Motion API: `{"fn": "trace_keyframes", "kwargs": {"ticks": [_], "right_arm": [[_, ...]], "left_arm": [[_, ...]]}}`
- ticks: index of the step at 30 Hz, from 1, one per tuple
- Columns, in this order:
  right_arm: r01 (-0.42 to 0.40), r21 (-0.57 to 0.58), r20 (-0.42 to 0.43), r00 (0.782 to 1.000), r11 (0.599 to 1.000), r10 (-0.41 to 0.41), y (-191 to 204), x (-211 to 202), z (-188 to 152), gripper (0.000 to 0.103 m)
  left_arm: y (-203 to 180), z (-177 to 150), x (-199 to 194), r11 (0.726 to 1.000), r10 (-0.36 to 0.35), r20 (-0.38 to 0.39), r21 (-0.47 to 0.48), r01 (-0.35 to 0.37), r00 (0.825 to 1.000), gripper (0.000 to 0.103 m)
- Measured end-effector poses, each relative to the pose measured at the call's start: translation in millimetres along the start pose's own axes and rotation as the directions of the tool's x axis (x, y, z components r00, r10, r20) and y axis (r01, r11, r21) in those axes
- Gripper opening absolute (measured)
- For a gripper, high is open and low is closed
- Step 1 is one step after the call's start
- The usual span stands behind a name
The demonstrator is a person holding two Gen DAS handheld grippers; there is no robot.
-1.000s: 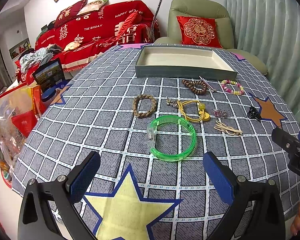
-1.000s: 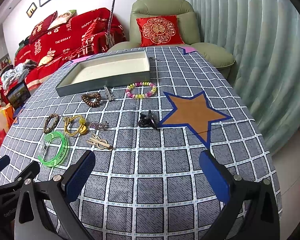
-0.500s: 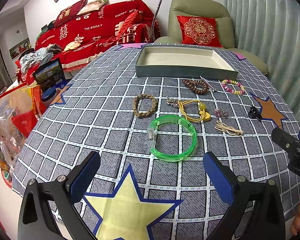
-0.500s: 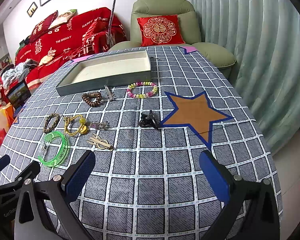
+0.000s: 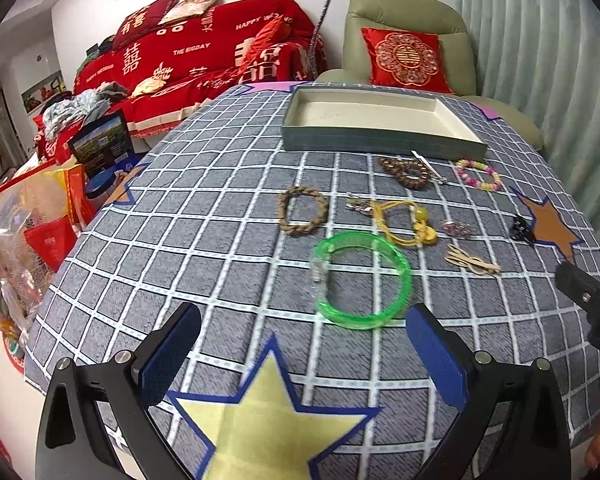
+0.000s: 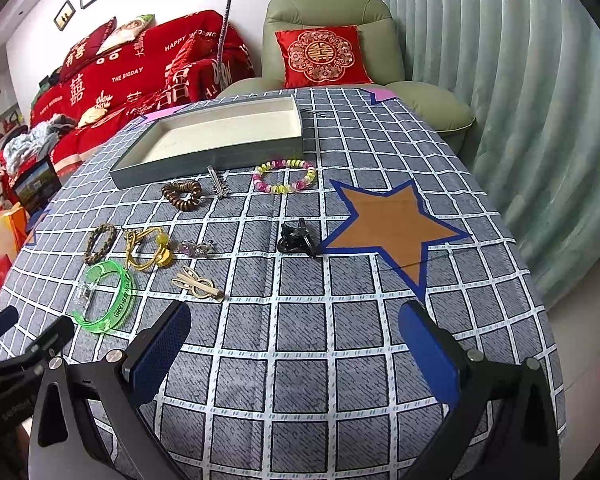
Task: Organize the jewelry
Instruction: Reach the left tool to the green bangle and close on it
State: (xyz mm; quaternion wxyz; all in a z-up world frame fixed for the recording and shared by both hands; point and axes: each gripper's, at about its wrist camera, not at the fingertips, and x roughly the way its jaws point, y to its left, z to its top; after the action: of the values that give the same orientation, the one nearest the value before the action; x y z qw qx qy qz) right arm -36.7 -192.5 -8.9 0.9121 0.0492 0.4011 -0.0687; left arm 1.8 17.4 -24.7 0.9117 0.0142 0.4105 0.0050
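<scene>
Two grippers hang over the near edge of the checked surface (image 6: 300,320), both with fingers spread wide and nothing between them. The left gripper (image 5: 304,344) sits just short of the green bangle (image 5: 362,280), so that looks like the first pick. I'd come in low and pinch one side of the rim rather than try to span the whole hoop, since smooth plastic will probably skate on the cloth.

The right gripper (image 6: 294,344) has the beige hair clips (image 6: 198,285) closest. Farther out lie the braided bracelet (image 5: 302,210), yellow cord bracelet (image 5: 406,222), black claw clip (image 6: 296,238), brown bead coil (image 6: 183,195) and pastel bead bracelet (image 6: 284,176). The grey tray (image 6: 216,158) at the far side has nothing in it, so it's likely where it all goes.

Readable text: "HAPPY WEDDING" and "THE BIGDAY" on the red sofa cover (image 6: 140,72). The bangle has print too, too small to read.
</scene>
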Motion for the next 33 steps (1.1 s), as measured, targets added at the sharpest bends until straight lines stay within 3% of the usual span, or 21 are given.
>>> {"fn": "trace_keyframes", "kwargs": {"ticks": [9, 28, 31, 33], "right_arm": [[-0.008, 0.011, -0.046, 0.999, 1.0, 0.008, -14.9, 14.0, 14.2, 0.103], [-0.063, -0.056, -0.202, 0.978, 0.996, 0.051, -23.1, 85.4, 53.6, 0.102], [-0.075, -0.07, -0.226, 0.972, 0.995, 0.057, -17.7, 94.6, 52.4, 0.095], [-0.067, -0.087, -0.223, 0.974, 0.994, 0.046, -14.4, 97.8, 52.4, 0.092]], "left_arm": [[19.6, 11.9, 22.0, 0.999, -0.017, -0.061, -0.051, 0.014, 0.998, 0.103], [8.6, 31.9, 65.5, 0.995, -0.095, -0.169, -0.023, 0.092, 0.981, 0.103], [3.7, 32.6, 68.4, 0.995, -0.097, -0.175, -0.01, 0.096, 0.98, 0.103], [0.4, 32.6, 70.6, 0.996, -0.09, -0.187, 0.005, 0.093, 0.978, 0.096]]}}
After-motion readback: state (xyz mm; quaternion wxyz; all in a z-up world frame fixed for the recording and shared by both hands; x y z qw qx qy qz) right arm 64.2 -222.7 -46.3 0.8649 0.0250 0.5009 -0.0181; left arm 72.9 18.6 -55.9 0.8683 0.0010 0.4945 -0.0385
